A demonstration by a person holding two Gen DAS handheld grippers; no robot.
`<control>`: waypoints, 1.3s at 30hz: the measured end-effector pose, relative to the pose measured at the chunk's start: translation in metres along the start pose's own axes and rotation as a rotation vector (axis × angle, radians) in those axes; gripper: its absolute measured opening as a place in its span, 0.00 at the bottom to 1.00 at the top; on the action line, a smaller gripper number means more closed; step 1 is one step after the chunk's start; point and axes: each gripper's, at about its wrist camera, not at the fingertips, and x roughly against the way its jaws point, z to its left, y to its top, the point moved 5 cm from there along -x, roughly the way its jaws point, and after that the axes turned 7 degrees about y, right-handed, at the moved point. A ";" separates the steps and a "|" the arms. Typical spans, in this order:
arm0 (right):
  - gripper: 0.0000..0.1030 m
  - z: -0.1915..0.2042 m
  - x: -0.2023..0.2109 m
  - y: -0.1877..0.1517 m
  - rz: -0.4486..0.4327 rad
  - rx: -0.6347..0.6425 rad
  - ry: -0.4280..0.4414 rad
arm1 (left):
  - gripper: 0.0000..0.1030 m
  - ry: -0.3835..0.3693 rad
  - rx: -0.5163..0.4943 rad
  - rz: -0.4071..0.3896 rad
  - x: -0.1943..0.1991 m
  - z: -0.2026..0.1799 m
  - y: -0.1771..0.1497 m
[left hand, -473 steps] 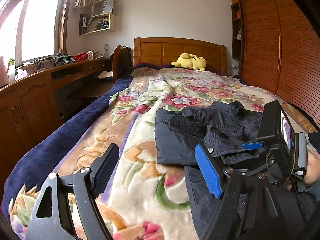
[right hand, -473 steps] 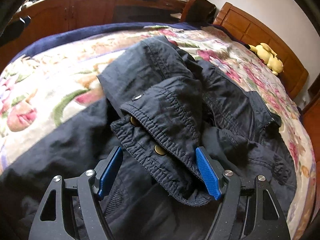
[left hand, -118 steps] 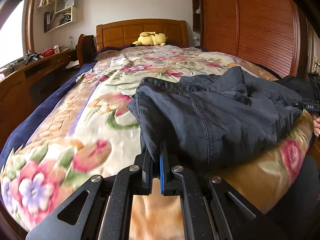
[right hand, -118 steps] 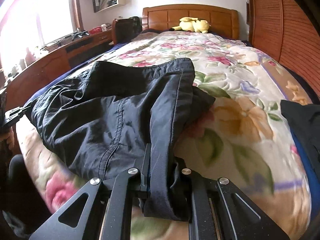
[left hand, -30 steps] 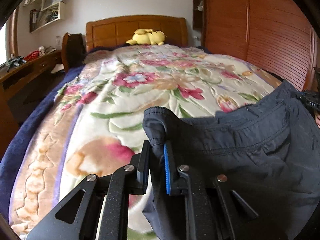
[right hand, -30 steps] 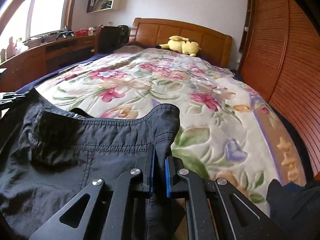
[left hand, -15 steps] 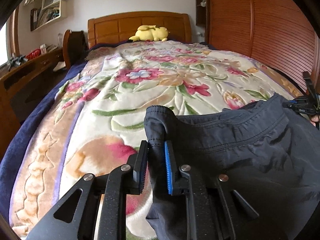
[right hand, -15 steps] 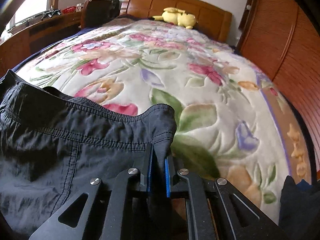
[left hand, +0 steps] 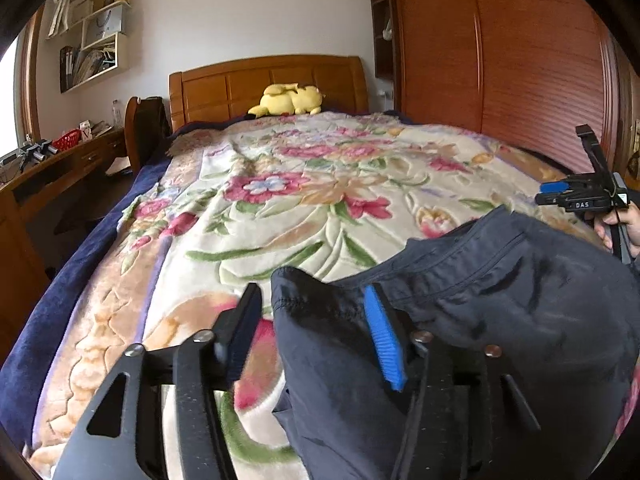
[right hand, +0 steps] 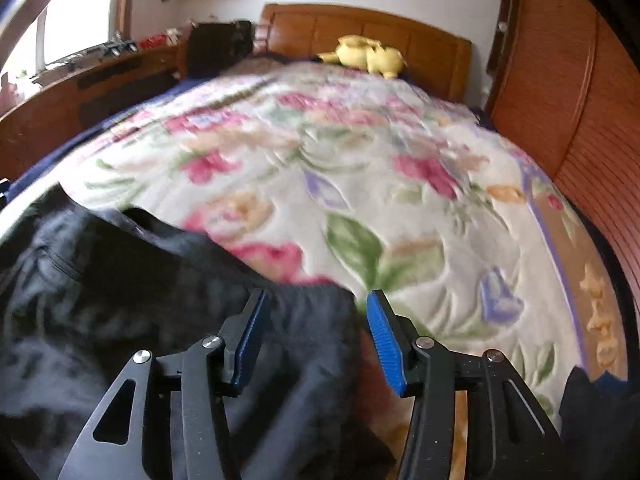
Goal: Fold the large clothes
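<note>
A dark navy garment (left hand: pixel 480 312) lies at the foot of the bed on the floral blanket (left hand: pixel 304 184). My left gripper (left hand: pixel 312 328) is open, and the garment's left corner lies loose between its fingers. My right gripper (right hand: pixel 314 334) is open too, with the garment's (right hand: pixel 120 280) right corner lying between its fingers. The right gripper also shows at the right edge of the left wrist view (left hand: pixel 580 196), held in a hand.
A yellow plush toy (left hand: pixel 290 98) lies by the wooden headboard (left hand: pixel 268 80). A wooden wardrobe (left hand: pixel 500 60) runs along the right side. A desk (left hand: pixel 52 168) and a chair (left hand: pixel 146 128) stand to the left. A dark cloth (right hand: pixel 600 420) lies at the bed's lower right.
Both grippers, shut on the garment's top corners half a second ago, have opened. The garment's edge has dropped onto the blanket. The right wrist view is blurred by motion.
</note>
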 end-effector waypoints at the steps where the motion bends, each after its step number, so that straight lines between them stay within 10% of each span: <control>1: 0.54 0.009 0.003 0.005 -0.001 0.010 0.019 | 0.63 0.002 0.003 -0.011 0.003 0.001 0.001; 14: 0.56 0.146 -0.015 0.048 0.019 0.203 0.250 | 0.69 0.013 0.034 -0.036 0.015 0.010 -0.002; 32: 0.56 0.161 -0.061 0.047 0.213 0.261 0.290 | 0.74 0.026 0.047 -0.039 0.016 0.019 -0.007; 39: 0.11 0.165 -0.046 0.046 0.146 0.310 0.222 | 0.75 0.027 0.047 -0.040 0.015 0.019 -0.007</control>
